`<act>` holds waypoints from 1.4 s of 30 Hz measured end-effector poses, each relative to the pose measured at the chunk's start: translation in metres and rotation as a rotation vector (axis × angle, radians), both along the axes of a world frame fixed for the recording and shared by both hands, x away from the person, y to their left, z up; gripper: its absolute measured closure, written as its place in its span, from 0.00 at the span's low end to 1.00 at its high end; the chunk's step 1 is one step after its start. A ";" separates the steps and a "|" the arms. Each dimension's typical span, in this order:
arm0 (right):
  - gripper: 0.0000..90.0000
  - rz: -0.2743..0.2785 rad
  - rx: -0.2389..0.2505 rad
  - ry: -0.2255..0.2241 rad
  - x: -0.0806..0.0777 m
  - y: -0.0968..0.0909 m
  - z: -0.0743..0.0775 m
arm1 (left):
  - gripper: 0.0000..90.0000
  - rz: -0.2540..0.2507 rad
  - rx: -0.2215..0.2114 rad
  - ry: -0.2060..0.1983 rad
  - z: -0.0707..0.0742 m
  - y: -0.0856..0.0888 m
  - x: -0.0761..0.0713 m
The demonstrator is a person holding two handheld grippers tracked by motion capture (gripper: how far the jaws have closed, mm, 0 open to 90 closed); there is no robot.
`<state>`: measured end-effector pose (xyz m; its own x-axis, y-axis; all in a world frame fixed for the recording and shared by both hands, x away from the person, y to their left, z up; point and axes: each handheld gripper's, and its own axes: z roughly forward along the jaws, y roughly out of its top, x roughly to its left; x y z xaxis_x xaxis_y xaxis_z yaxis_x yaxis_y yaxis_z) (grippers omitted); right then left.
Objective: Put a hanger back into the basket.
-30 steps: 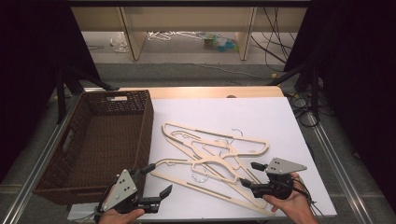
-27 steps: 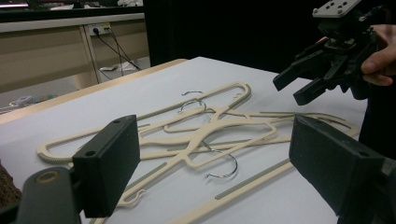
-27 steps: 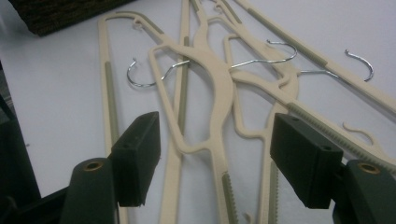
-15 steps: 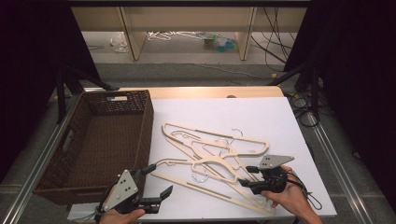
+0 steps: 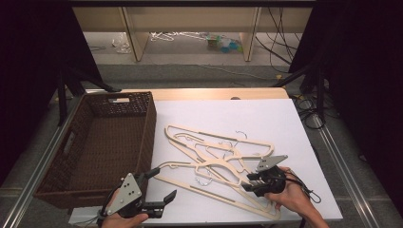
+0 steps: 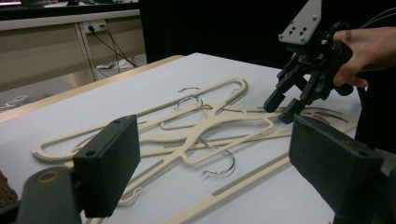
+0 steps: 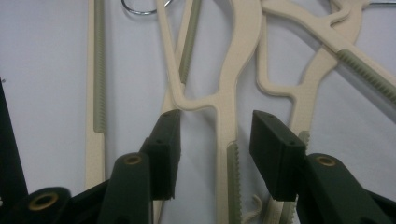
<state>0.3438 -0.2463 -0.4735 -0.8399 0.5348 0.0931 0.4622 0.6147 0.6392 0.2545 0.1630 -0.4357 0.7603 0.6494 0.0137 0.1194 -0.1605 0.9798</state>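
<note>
Right claw lowered onto hangers, jaws closing astride one arm, not touching | left claw open, idle

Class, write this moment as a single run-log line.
right tongs: closing, astride cream hanger arm, not yet pinching | left tongs: open, empty, beside wicker basket | hanger pile: on white table

Two hand-held grippers low in the frame

The left hand-held gripper sits at lower left, jaws wide apart, hand beneath it. The right hand-held gripper at lower right tips downward, its jaws half apart and just been closing.
</note>
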 end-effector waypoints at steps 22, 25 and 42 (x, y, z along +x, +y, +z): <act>0.77 0.073 -0.076 0.000 0.005 0.002 -0.003 | 0.18 -0.007 0.010 0.003 -0.001 -0.001 0.000; 0.79 0.085 -0.091 -0.018 0.005 0.004 -0.003 | 0.18 -0.008 0.011 0.003 -0.001 -0.001 0.000; 0.88 0.045 -0.137 0.010 0.003 0.008 0.002 | 0.19 -0.010 0.017 0.005 -0.001 -0.002 0.000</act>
